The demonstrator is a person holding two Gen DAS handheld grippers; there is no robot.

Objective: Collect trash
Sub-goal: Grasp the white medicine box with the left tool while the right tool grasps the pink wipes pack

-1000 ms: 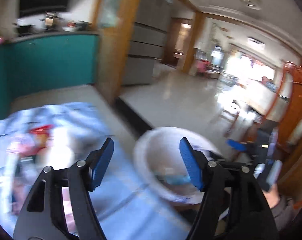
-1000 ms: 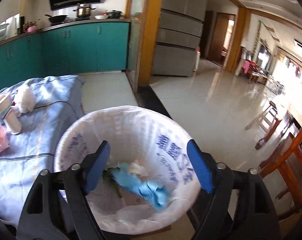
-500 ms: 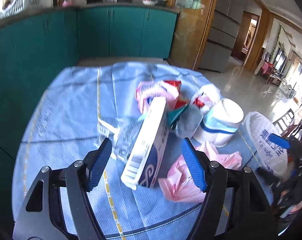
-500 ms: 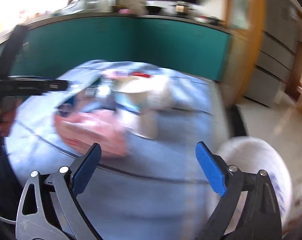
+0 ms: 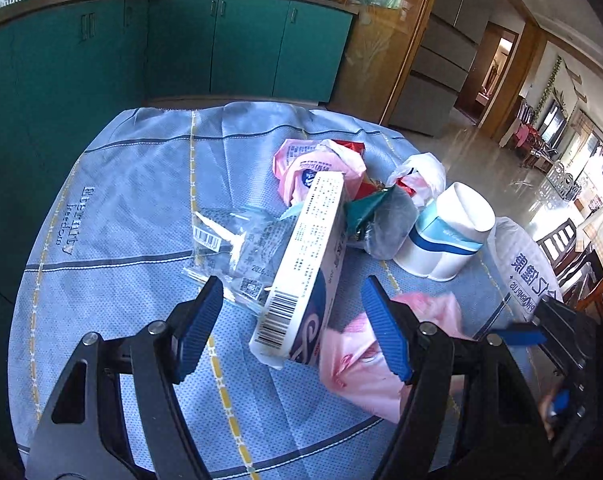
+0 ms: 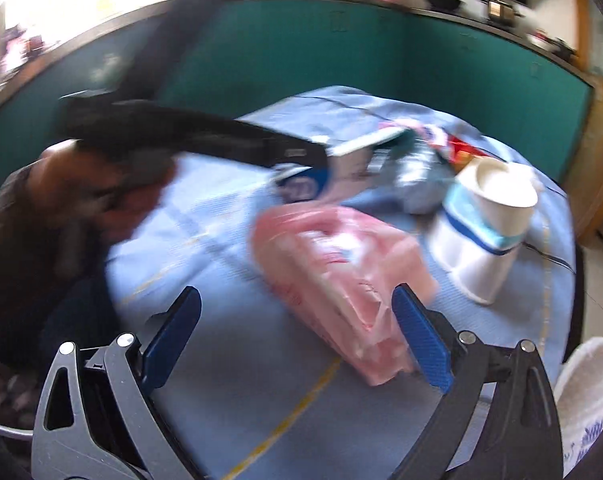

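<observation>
A heap of trash lies on a blue tablecloth (image 5: pixel 113 216). My left gripper (image 5: pixel 291 300) is open, low over the cloth, with a white barcoded carton (image 5: pixel 301 264) lying tilted ahead between its fingers and a gap on each side. A crumpled pink plastic bag (image 5: pixel 353 360) lies by its right finger. My right gripper (image 6: pixel 297 300) is open wide just before that same pink bag (image 6: pixel 341 264), holding nothing. The white paper cup with a blue band (image 6: pixel 485 232) lies tipped behind it. The left gripper (image 6: pixel 297 156) shows blurred near the carton (image 6: pixel 309 176).
A clear wrapper (image 5: pixel 237 248), another pink bag (image 5: pixel 313 164) and foil packets (image 5: pixel 385 216) crowd the pile. A bin lined with a printed white bag (image 5: pixel 521 264) stands off the table's right edge. Teal cabinets (image 5: pixel 241 48) run behind. A person's hand (image 6: pixel 113 196) holds the left gripper.
Both grippers swung from over the lined bin to the table. The left one settled at the carton half a second ago; the right one, jaws wider, came nearer the pink bag.
</observation>
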